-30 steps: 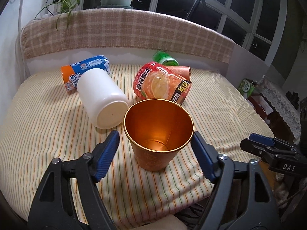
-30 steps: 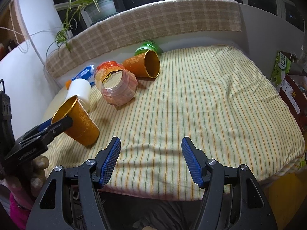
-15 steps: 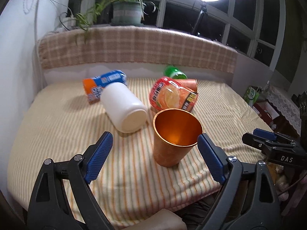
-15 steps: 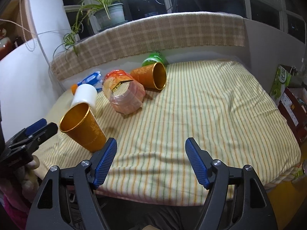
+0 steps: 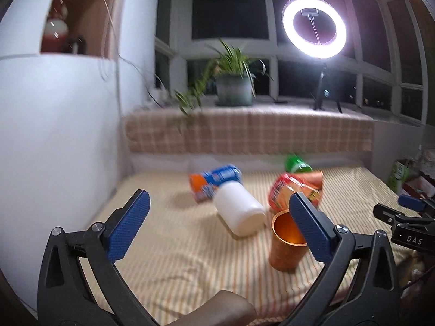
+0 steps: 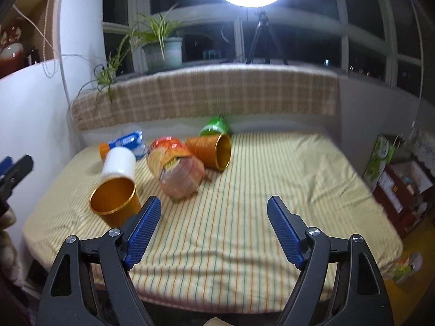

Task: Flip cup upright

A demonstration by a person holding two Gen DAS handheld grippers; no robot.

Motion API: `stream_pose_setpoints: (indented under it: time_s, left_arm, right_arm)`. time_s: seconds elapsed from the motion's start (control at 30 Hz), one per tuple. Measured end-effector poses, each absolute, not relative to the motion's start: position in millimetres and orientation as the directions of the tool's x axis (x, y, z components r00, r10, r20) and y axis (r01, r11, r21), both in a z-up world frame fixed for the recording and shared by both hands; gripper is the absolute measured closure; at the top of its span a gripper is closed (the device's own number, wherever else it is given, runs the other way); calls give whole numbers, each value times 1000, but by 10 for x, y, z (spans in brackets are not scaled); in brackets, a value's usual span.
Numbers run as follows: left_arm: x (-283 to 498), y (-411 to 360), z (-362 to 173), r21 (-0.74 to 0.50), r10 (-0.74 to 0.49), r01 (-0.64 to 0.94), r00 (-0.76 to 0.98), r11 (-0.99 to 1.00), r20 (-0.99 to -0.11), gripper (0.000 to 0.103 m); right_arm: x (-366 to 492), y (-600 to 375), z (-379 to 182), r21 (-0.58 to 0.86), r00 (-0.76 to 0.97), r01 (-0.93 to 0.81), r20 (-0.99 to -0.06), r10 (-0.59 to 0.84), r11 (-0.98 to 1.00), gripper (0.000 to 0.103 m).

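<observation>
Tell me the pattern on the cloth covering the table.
Pale yellow cloth with thin orange and green stripes, clearest in the right wrist view.

Dim night room, glaring ring light [image 5: 314,27], motion blur, fisheye-warped edges

Cup [image 6: 114,202] left of right claw [image 6: 213,228]: gold-orange, shiny inside. 2nd cup [image 6: 212,153] ahead: same orange/gold. Bottle [image 6: 118,164]: plain white. Jar [image 6: 175,169]: red-orange label. Can [image 6: 123,144]: blue/orange. Cloth [image 6: 272,176]: cream w/ green + orange stripes. Claw pads [image 6: 142,229]: blue.
</observation>
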State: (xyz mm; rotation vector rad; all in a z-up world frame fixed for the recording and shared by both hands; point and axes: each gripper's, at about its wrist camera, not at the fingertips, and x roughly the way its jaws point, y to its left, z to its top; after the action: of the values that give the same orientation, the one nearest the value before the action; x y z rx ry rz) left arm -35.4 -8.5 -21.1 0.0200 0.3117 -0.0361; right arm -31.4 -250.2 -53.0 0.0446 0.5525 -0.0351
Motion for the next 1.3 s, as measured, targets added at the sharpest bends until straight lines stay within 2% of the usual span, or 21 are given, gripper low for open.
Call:
stream_pose_setpoints:
  time_s: [0.2, 0.43, 1.3]
  left_arm:
    - [-403, -77, -159, 22, -28, 37, 955, 999, -294, 0]
    - [-397, -70, -160, 18, -28, 35, 954, 999, -300, 0]
    - [-367, -68, -168, 32, -24, 35, 953, 999, -303, 0]
  right_arm:
    - [-337, -2445, -432, 0, 880, 73, -471, -64, 997, 22]
    - [-344, -2422, -403, -17, 888, 79, -453, -78, 997, 21]
    - [-321, -2437, -426, -15, 884, 88, -459, -85, 996, 21]
